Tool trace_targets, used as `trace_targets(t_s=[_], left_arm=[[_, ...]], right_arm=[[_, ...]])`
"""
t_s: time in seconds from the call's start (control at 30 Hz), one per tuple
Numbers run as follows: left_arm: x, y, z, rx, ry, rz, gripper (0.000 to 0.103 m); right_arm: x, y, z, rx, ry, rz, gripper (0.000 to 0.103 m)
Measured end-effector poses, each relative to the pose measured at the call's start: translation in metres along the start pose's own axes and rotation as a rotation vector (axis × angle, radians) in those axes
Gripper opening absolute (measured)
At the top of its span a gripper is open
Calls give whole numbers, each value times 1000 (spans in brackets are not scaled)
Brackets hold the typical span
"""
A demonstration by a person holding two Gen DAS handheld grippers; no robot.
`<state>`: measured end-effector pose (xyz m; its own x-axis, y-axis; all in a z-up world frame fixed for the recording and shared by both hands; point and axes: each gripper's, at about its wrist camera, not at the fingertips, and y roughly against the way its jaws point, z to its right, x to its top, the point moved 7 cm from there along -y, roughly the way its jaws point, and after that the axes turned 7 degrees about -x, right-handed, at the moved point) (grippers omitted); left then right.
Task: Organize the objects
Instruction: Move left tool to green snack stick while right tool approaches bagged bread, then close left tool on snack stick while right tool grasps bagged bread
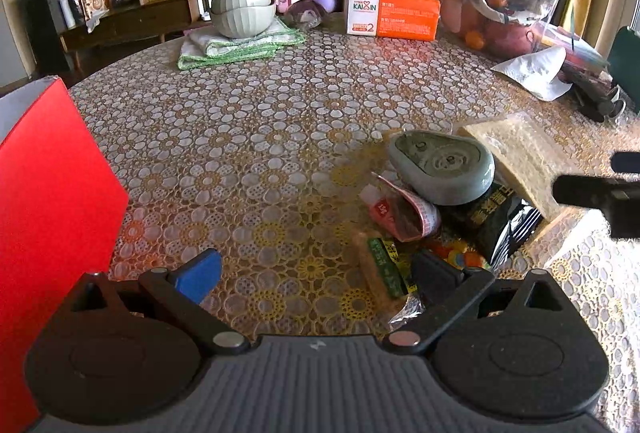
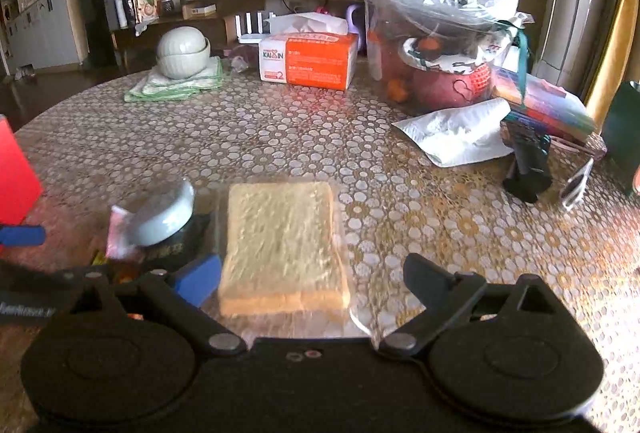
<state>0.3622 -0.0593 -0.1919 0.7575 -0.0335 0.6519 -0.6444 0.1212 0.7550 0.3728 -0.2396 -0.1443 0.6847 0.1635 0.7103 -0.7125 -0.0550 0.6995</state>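
Bagged bread slices [image 2: 282,249] flat on worktop [image 2: 440,201], between spread fingers of right claw [image 2: 312,273], untouched. Snack pile [image 1: 432,201] at 2 o'clock of left claw [image 1: 316,273], likewise open, empty.

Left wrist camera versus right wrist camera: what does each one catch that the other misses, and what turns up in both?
Only the left wrist view shows the green-labelled snack packet near its open gripper, and the tape measure's top face.

Only the right wrist view shows the whole wrapped bread lying between the fingers of the open right gripper, plus the black stand at the right.

Both show the red box, the green tape measure, the orange tissue pack, the stacked bowls and the flower-patterned table.
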Motion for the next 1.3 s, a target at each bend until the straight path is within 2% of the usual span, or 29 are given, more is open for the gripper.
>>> trace_targets(t_s=[0.1, 0.33, 0.43, 0.5, 0.6, 0.67, 0.73, 0.87, 1.07, 1.3], left_arm=[[-1, -2, 1, 8, -10, 1, 101], [-4, -1, 4, 30, -44, 21, 101], [-5, 1, 6, 30, -49, 35, 97], [-6, 3, 8, 12, -47, 41, 89], [-7, 7, 16, -25, -72, 53, 67], [-8, 8, 22, -57, -80, 54, 46], [-9, 10, 26, -72, -79, 52, 40], [-8, 11, 28, -88, -75, 49, 21], [-8, 16, 20, -86, -61, 45, 20], [-9, 38, 14, -116, -26, 58, 20]], right_arm=[[3, -14, -6, 34, -18, -32, 98], [2, -33, -16, 37, -43, -74, 98], [2, -36, -19, 37, -51, -79, 95], [1, -36, -20, 38, -53, -79, 93], [2, -37, -20, 59, -66, -88, 86], [2, -35, -22, 58, -58, -84, 83], [2, -33, -23, 54, -51, -77, 77], [4, -29, -22, 50, -46, -73, 74], [1, -17, -20, 33, -53, -67, 73], [-4, 21, -13, 36, -90, -36, 72]])
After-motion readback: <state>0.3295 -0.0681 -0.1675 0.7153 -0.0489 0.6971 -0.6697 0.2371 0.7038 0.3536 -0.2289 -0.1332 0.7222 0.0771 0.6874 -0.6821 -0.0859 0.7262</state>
